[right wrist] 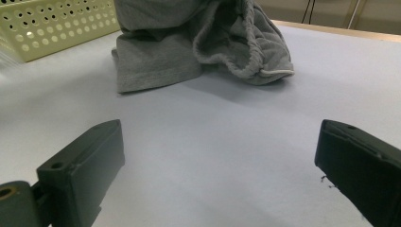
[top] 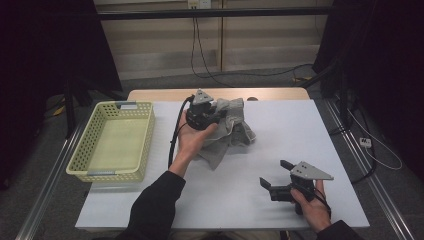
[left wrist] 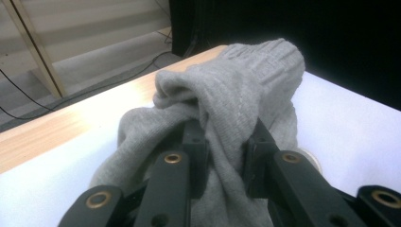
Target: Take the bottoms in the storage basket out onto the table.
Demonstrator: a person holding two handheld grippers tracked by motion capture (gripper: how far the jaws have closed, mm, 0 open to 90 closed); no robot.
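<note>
One grey knit garment (left wrist: 227, 109), bunched, pinched in left tool (left wrist: 224, 142).

That grey garment (left wrist: 236, 94) in your left gripper (left wrist: 226, 142) is soft ribbed knit cloth, matt. Your table (top: 300, 135) wears a smooth white matt sheet over pale wood, and the basket (top: 116, 141) is perforated yellowish plastic.

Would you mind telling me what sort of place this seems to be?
Probably a lab recording station: a white-topped table with dark curtains around it, loose cables on the floor, and a grey garment beside a perforated basket.
</note>
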